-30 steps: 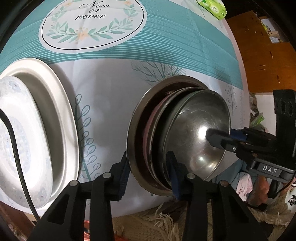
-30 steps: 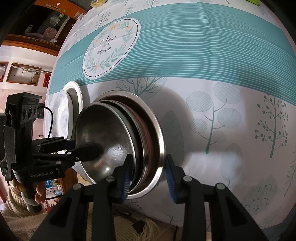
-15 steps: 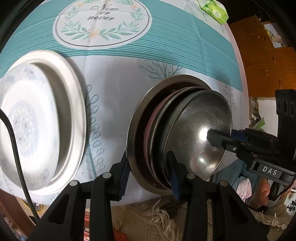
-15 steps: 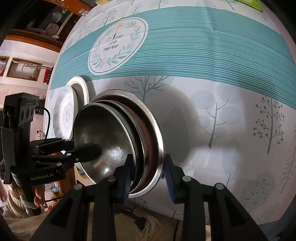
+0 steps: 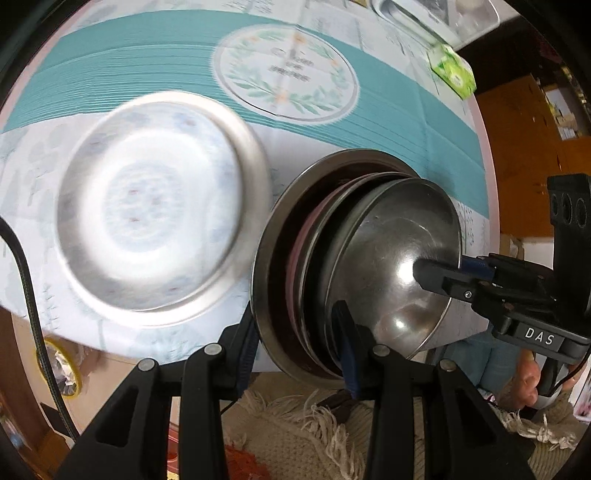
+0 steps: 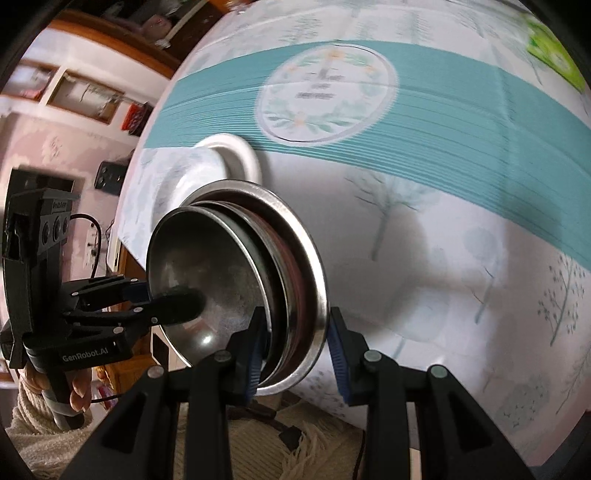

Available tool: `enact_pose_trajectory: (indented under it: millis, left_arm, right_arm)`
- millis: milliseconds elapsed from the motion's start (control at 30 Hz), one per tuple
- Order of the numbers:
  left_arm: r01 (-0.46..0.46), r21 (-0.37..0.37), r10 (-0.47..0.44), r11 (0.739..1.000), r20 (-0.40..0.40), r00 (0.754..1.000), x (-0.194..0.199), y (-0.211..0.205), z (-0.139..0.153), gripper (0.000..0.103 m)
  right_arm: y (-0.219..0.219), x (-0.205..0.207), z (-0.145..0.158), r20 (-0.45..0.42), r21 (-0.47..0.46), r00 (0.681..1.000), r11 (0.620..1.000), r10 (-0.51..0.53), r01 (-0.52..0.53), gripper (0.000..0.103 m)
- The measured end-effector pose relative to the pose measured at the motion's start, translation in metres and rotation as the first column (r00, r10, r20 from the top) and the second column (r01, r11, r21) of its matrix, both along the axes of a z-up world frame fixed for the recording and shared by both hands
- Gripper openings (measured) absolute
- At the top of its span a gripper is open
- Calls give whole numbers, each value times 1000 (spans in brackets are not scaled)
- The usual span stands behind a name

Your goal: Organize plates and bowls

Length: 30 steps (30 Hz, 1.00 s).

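Observation:
A stack of steel dishes hangs tilted above the table's near edge. It is a wide steel plate (image 5: 275, 236) (image 6: 314, 266) with a pinkish plate and steel bowls (image 5: 399, 254) (image 6: 210, 258) nested in it. My left gripper (image 5: 295, 341) (image 6: 173, 301) is shut on one side of the stack's rim. My right gripper (image 6: 295, 350) (image 5: 443, 275) is shut on the opposite side, one finger inside the top bowl. A white patterned bowl (image 5: 147, 210) (image 6: 192, 177) sits in a white plate (image 5: 256, 173) (image 6: 245, 158) on the tablecloth to the left, blurred.
The teal and white tablecloth (image 5: 388, 125) has a round printed emblem (image 5: 288, 74). A green packet (image 5: 452, 70) and a metal tray (image 5: 417, 18) lie at the far right. A fringed rug (image 5: 303, 424) lies below the table edge, and a wooden cabinet (image 5: 517, 122) stands to the right.
Both grippers have risen with the stack and drawn back from the table. More of the cloth shows, and the white bowl and plate have slid toward the middle of the left wrist view.

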State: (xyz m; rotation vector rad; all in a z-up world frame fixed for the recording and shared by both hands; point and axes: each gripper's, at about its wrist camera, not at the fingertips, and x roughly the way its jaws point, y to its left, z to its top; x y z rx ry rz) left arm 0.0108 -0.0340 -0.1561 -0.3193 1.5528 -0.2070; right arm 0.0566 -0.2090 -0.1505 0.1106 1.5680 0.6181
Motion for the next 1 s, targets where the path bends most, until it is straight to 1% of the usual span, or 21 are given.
enact_pose_trajectory:
  millis: [167,367,500,633,867,1000]
  left_arm:
    - [-27,-6,28,1000,13,1000,3,35,8,37]
    - [-14,4,14,1000,-1,1000,8,81,5,38]
    - [4,19,-4,1000,-7,1000,17,106,-3,38]
    - [40,26,-39,999,-17,999,29,129,-14,38]
    - [102,21,-101,995,-61,993,50,151,-39,38]
    - [128,12,-126,992,-83,989,57,157,-49,38]
  right_arm:
    - [31,4,8,7,8,1000,1000,29,-29,32]
    - [71,11,10,6,10,1000,1000,13,-14,32]
    - [101,15,2,-2,-1,1000,1000,2,-2,32]
    - [125,20,-10,-13,-21,999,999,-33,33,32]
    - [147,28,-34,-53,-57,993,993,-109,106,32]
    - [151,29,-43,-69,-69,987,987,-148,143,32]
